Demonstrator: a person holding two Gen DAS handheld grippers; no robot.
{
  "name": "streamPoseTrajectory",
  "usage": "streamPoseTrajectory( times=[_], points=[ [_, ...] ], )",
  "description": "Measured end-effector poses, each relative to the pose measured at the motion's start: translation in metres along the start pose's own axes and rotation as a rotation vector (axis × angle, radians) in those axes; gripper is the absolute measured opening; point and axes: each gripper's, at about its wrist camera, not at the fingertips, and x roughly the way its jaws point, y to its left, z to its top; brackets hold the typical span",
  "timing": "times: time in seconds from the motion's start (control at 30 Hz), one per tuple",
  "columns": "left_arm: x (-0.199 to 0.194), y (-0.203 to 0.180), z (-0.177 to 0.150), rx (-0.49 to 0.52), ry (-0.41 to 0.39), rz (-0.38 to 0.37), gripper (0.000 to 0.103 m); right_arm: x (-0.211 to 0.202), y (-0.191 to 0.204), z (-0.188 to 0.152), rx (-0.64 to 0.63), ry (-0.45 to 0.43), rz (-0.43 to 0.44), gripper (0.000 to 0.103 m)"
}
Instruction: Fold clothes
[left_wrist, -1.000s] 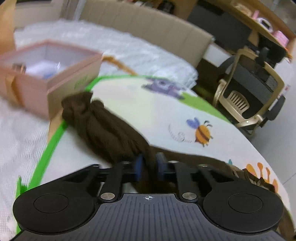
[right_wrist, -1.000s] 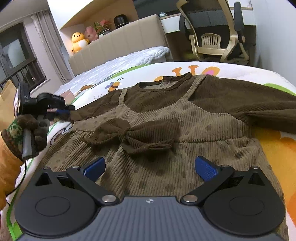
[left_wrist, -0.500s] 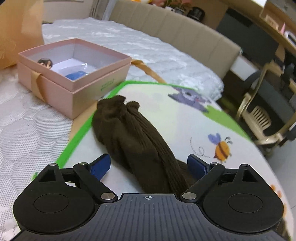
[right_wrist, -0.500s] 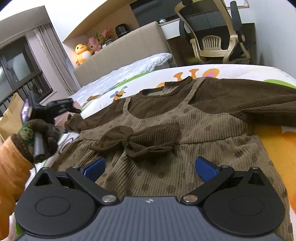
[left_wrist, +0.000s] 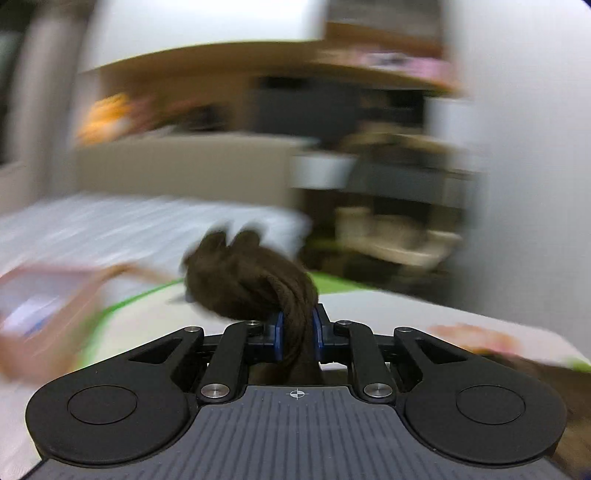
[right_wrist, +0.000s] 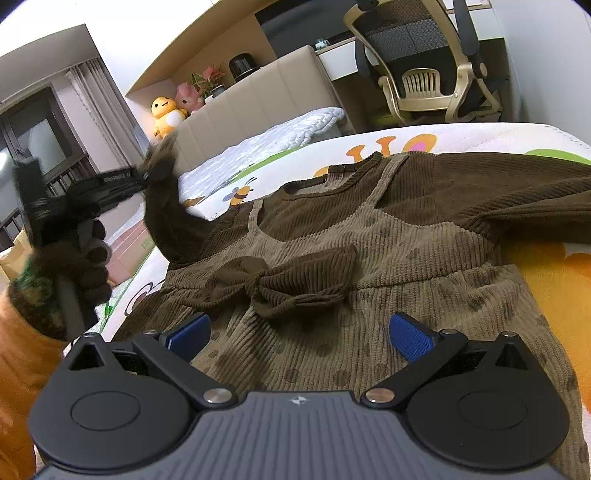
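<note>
Sleeve lifted off the mat, clamped in the left gripper (left_wrist: 297, 334).

Closed there on the bunched dark-brown sleeve (left_wrist: 255, 284), blue pads (left_wrist: 279, 334) pressing either side, cuff sticking up past the jaws; half a second back, spread wide with the sleeve lying flat between them. Left view badly blurred. Seen from the right wrist: gloved left hand (right_wrist: 79, 266) raised at the mat's left edge, its gripper pointing right and level, sleeve hanging from it in a curve down to the shoulder. Right gripper (right_wrist: 299, 334) low over the skirt, jaws wide apart with nothing between, as before. Dress (right_wrist: 369, 258) flat on the cartoon mat (right_wrist: 480, 138) on the bed, bow (right_wrist: 284, 284) at the waist, other sleeve stretched right. Pink box (right_wrist: 129, 247) beyond the left edge; chair (right_wrist: 424, 74) farther back.
</note>
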Motion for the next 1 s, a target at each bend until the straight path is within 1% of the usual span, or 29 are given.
streamPoseTrajectory(
  times=[0.03,0.07,0.1,0.13,0.17,0.2,0.27,0.3,0.4,0.5,0.53,0.57,0.6,0.67,0.7,0.73,0.77,0.8,0.83,0.97,1.0],
  points=[
    [-0.003,-0.014,-0.003,0.038,0.015,-0.085,0.029,0.0,0.001,0.0,-0.003,0.001,-0.003,0.103],
    [-0.004,-0.024,-0.01,0.052,0.05,-0.155,0.032,0.001,0.001,0.0,-0.007,0.003,-0.006,0.103],
    [-0.004,-0.034,-0.017,0.065,0.085,-0.225,0.049,0.001,0.002,0.001,-0.011,0.006,-0.01,0.103],
    [-0.003,-0.044,-0.027,0.08,0.126,-0.278,0.067,0.001,0.002,0.002,-0.016,0.012,-0.015,0.103],
    [-0.002,-0.051,-0.036,0.092,0.151,-0.307,0.073,0.001,0.003,0.003,-0.021,0.018,-0.02,0.103],
    [-0.002,-0.057,-0.044,0.102,0.164,-0.316,0.081,0.0,0.005,0.005,-0.03,0.02,-0.028,0.103],
    [-0.001,-0.063,-0.056,0.112,0.174,-0.317,0.087,-0.007,0.01,0.015,-0.063,0.009,-0.053,0.103],
    [0.0,-0.062,-0.06,0.105,0.177,-0.314,0.093,-0.011,0.012,0.021,-0.08,0.001,-0.061,0.103],
    [0.004,-0.05,-0.065,0.052,0.186,-0.317,0.094,-0.018,0.02,0.05,-0.132,-0.04,-0.076,0.103],
    [0.01,-0.041,-0.068,-0.016,0.192,-0.32,0.095,0.001,0.028,0.08,-0.167,-0.047,-0.145,0.102],
    [0.011,-0.038,-0.067,-0.039,0.193,-0.325,0.095,0.012,0.028,0.086,-0.173,-0.04,-0.166,0.097],
    [0.011,-0.036,-0.068,-0.057,0.194,-0.327,0.096,0.026,0.026,0.093,-0.175,-0.029,-0.19,0.089],
    [0.011,-0.034,-0.067,-0.072,0.196,-0.327,0.096,0.04,0.023,0.098,-0.169,-0.015,-0.21,0.085],
    [0.011,-0.029,-0.067,-0.099,0.202,-0.326,0.096,0.072,0.015,0.103,-0.13,0.027,-0.241,0.069],
    [0.011,-0.027,-0.067,-0.111,0.204,-0.324,0.097,0.087,0.011,0.105,-0.112,0.05,-0.251,0.063],
    [0.012,-0.026,-0.066,-0.121,0.206,-0.323,0.097,0.099,0.01,0.104,-0.105,0.072,-0.254,0.047],
    [0.012,-0.024,-0.066,-0.129,0.205,-0.32,0.097,0.106,0.014,0.103,-0.113,0.081,-0.26,0.037],
    [0.011,-0.023,-0.066,-0.137,0.205,-0.318,0.097,0.113,0.017,0.102,-0.122,0.089,-0.267,0.031],
    [0.011,-0.021,-0.065,-0.145,0.204,-0.315,0.098,0.117,0.023,0.103,-0.144,0.082,-0.271,0.023],
    [0.011,-0.017,-0.064,-0.171,0.197,-0.301,0.099,0.102,0.062,0.122,-0.304,-0.065,-0.261,0.021],
    [0.011,-0.016,-0.064,-0.177,0.195,-0.297,0.099,0.101,0.066,0.127,-0.318,-0.077,-0.265,0.021]
  ],
)
